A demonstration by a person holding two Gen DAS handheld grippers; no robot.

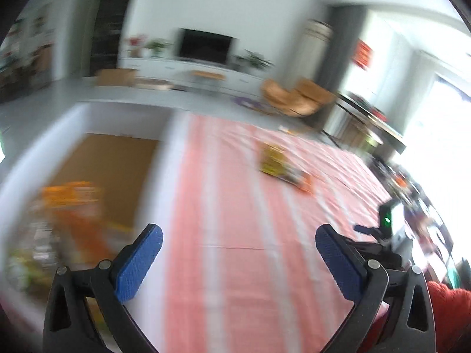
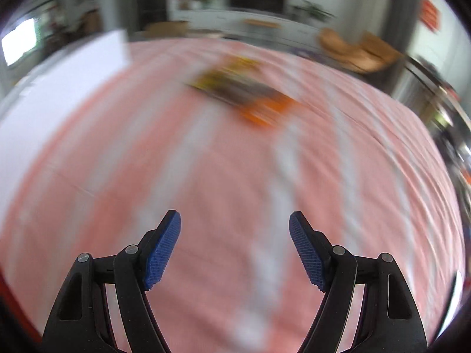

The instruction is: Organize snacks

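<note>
Both views are motion-blurred. My left gripper is open and empty above the striped cloth, next to a white box with a brown floor at the left. Blurred orange and yellow snack packs lie inside the box. A yellow snack pack and an orange one lie on the cloth further ahead. My right gripper is open and empty above the cloth. The yellow pack and orange pack lie well ahead of it. The white box is at its left.
The table has a pink-and-white striped cloth. The other gripper's body shows at the right of the left wrist view. Beyond the table are a TV cabinet, wicker chairs and a dark side table.
</note>
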